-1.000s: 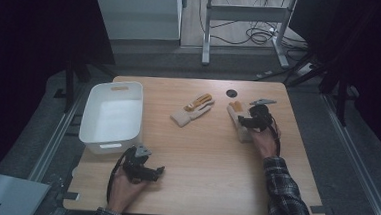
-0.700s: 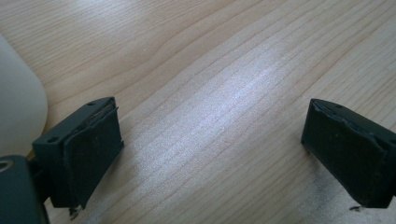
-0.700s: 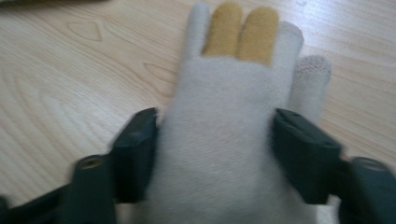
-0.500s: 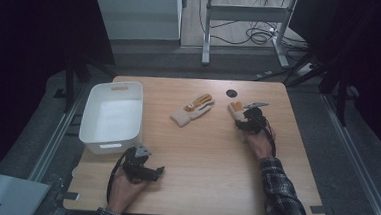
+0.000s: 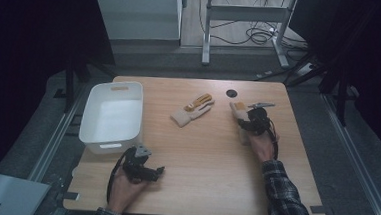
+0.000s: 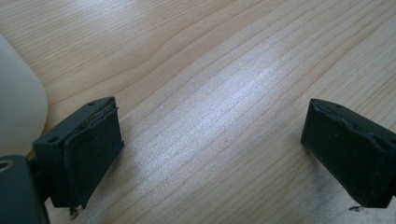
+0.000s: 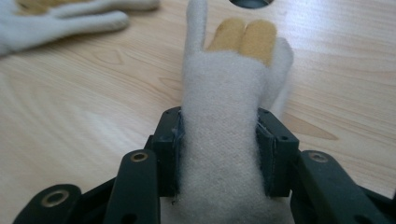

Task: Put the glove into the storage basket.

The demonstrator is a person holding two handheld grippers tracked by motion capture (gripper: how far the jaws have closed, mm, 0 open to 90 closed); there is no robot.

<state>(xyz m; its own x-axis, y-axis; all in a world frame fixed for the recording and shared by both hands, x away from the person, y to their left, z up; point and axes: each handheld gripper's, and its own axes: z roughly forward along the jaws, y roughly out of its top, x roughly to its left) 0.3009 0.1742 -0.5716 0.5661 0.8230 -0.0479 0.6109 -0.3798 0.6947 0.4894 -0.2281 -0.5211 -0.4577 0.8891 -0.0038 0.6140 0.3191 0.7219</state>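
The right gripper (image 7: 218, 154) had just been closing its jaws, and its black pads pressed both sides of the cuff of a white knitted glove with yellow-tan fingertips (image 7: 224, 93), which lay flat on the pale wooden table (image 5: 215, 154) near its far right corner. A second white glove with yellow-tan fingers (image 5: 192, 109) lay apart to its left, mid-table. The left gripper (image 6: 210, 154) rested near the front edge beside a white rectangular plastic bin (image 5: 112, 113), jaws wide apart with nothing between them.

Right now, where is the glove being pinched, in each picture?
High view: the pinched glove lies right of centre, under the right gripper.
Right gripper view: centre, cuff squeezed between the jaws.
Left gripper view: not in it.
Shared landmark: the wooden table.
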